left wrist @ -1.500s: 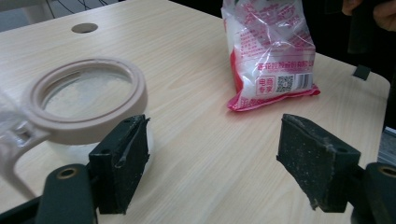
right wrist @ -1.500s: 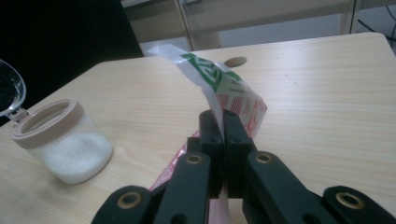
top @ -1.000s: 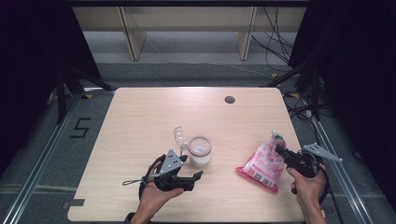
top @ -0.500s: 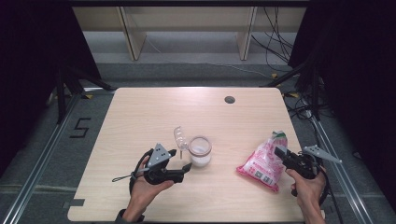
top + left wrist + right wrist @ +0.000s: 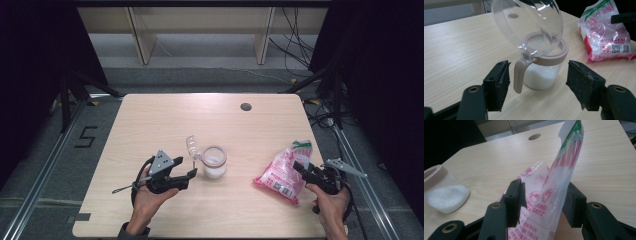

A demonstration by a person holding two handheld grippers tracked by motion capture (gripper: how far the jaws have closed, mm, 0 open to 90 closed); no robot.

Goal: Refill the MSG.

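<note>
A clear jar (image 5: pixel 214 162) with a beige rim holds white grains, and its clear lid (image 5: pixel 192 146) is hinged up. My left gripper (image 5: pixel 192 173) sits just left of it, open; its jaws have just been closing a little. In the left gripper view the jar's beige handle (image 5: pixel 518 75) stands between and just beyond the pads of the left gripper (image 5: pixel 539 75), untouched. A pink-and-white plastic bag (image 5: pixel 282 171) lies at the right. My right gripper (image 5: pixel 544 195) has just been opening; the bag (image 5: pixel 549 192) stands loosely between its spread jaws.
The wooden table (image 5: pixel 165 120) has a round cable hole (image 5: pixel 245 106) at its far right. In the left gripper view, the bag (image 5: pixel 606 37) lies beyond the jar (image 5: pixel 544 72). Dark floor, rails and cables surround the table.
My left gripper has slid a little to the left, away from the jar's front. The right gripper's jaws have spread apart around the bag; that hand has stayed in place.
</note>
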